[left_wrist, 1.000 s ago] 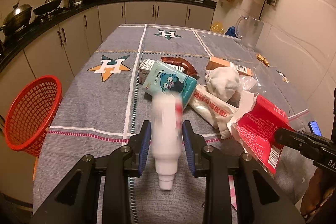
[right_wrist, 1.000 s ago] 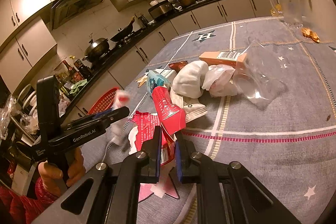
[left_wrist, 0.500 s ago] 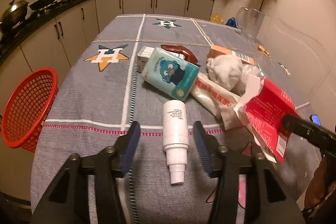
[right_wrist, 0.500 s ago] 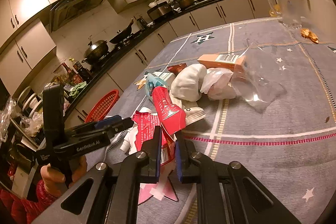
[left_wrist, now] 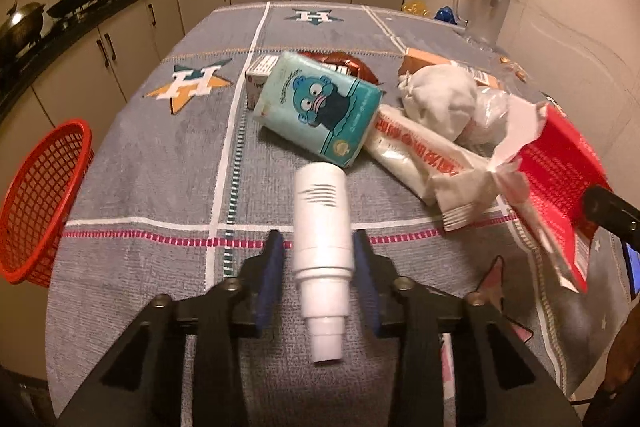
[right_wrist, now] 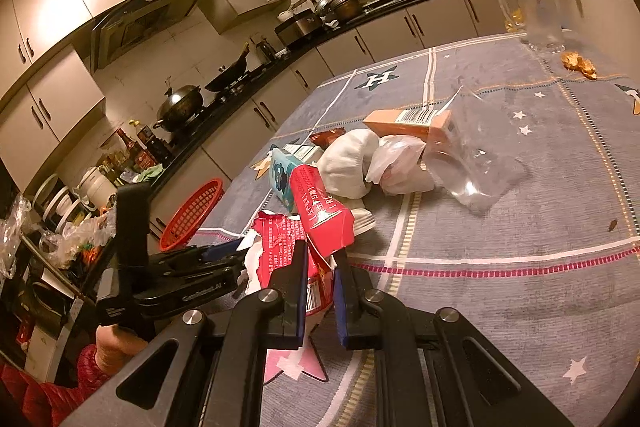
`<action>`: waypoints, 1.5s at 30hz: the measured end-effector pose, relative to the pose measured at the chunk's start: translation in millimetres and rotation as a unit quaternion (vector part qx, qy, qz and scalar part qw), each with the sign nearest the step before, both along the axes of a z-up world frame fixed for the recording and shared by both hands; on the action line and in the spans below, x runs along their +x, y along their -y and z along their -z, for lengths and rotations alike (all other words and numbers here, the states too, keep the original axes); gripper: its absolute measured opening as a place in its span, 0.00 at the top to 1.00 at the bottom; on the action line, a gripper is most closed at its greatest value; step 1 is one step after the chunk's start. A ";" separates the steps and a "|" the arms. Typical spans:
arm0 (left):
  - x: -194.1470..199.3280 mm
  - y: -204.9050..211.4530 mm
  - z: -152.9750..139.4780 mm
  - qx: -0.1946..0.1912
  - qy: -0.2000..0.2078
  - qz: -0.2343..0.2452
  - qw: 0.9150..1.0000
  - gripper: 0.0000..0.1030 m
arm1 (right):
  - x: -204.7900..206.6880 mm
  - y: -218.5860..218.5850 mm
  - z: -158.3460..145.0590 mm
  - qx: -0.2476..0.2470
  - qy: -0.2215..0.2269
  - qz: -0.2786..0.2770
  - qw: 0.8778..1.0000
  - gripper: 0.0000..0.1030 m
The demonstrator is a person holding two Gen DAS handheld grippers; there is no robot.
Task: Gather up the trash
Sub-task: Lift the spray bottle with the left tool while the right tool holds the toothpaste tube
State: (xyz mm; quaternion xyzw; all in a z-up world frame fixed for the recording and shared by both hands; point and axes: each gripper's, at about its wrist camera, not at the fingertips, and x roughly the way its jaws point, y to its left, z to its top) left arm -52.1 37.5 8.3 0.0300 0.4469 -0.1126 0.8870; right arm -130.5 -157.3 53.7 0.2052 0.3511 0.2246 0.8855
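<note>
The white spray bottle [left_wrist: 322, 251] lies nozzle-first before the teal tissue pack [left_wrist: 318, 109]; the left gripper [left_wrist: 318, 267] has just been closing and now pinches it, ready to lift. The right gripper [right_wrist: 320, 279] clamps the torn red packet [right_wrist: 288, 247], keeping it collected.

white bottle [left_wrist: 321, 227] | lying flat, nozzle toward cam | red torn carton [left_wrist: 560, 183] (rt side) | red basket [left_wrist: 36, 195] at table edge

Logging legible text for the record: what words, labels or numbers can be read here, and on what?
"H": star emblems on the tablecloth.
"GenRobot.AI", faintly: left gripper.
Too blurred or small: Chinese print on the red box and torn red packet, orange box barcode digits, blue pack script, white bottle lines.
</note>
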 end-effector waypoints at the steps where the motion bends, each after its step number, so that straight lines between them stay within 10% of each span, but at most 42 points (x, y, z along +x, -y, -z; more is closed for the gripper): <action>1: -0.1 -0.9 0.0 -0.002 0.003 -0.001 1.000 0.72 | 0.1 -0.1 0.0 0.000 0.000 0.000 1.000 0.88; 45: -14.5 -37.3 -39.7 -0.050 0.047 -0.028 0.997 0.72 | 9.8 -15.5 -10.2 0.000 0.009 -0.014 1.000 0.88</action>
